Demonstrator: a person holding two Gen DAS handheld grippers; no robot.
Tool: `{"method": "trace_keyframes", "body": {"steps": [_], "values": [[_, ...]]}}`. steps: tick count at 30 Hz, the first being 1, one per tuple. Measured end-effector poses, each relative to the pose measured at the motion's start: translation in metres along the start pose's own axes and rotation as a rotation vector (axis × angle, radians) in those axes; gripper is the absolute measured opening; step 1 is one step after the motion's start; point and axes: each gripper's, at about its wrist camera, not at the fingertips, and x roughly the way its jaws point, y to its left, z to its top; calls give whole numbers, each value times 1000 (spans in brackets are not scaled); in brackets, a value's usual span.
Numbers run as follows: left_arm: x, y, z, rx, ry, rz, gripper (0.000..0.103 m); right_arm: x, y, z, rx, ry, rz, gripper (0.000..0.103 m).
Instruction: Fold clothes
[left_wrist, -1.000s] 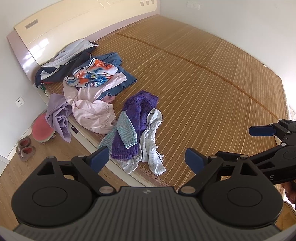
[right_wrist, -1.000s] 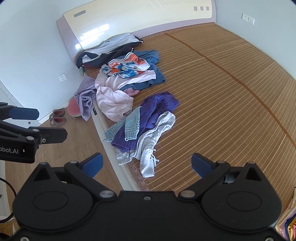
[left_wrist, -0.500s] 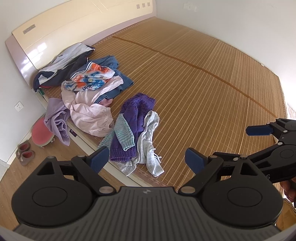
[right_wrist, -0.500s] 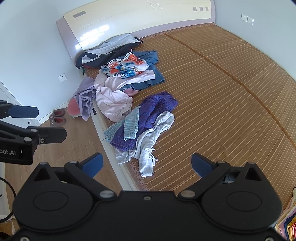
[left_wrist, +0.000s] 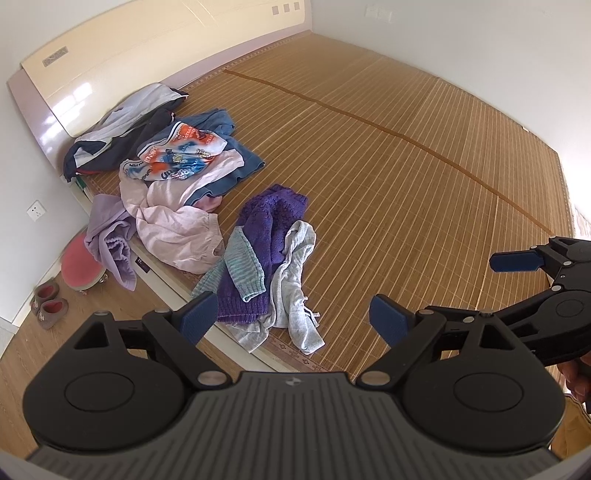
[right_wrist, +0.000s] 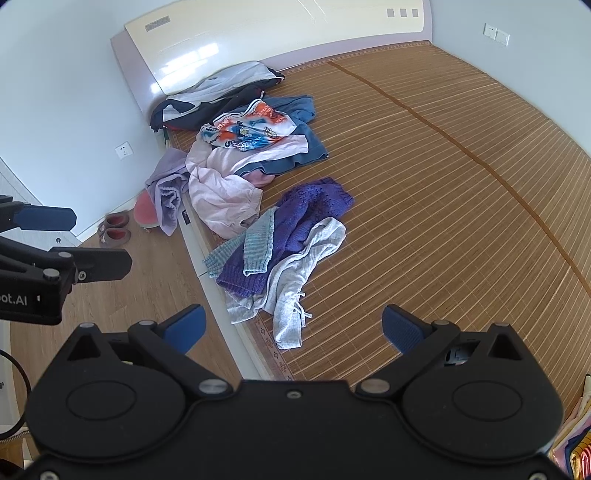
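- Two grippers hang above the bed edge, both empty: the left gripper (left_wrist: 291, 319) and right gripper (right_wrist: 291, 328) have their blue fingers spread wide.
- Just beyond, at 12 o'clock in both views, a grey garment (left_wrist: 295, 288) and purple knit sweater (left_wrist: 269, 229) lie crumpled on the bamboo mat (left_wrist: 406, 184).
- Farther, at 11 o'clock, a pink garment (left_wrist: 173, 229) and printed shirt (left_wrist: 177, 157) are heaped near the headboard (left_wrist: 147, 48).

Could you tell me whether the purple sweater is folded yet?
Not folded: the purple sweater lies crumpled on the bamboo mat, tangled with a grey garment.
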Motion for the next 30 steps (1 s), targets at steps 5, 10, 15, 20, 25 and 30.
{"method": "trace_keyframes", "body": {"steps": [5,10,15,20,25,30], "values": [[0,-10,5,1,4,1,92,6,-9,4,2,7,5,102],[12,-15,13,7,12,8,92,13,-18,9,5,15,10,102],[21,-15,17,14,25,28,92,20,-27,16,11,27,19,102],[34,-1,21,9,51,28,92,36,-31,19,30,51,25,102],[59,24,29,-11,76,6,92,54,-31,23,44,77,15,102],[93,58,45,-4,109,-34,92,83,-25,32,83,119,-8,102]]}}
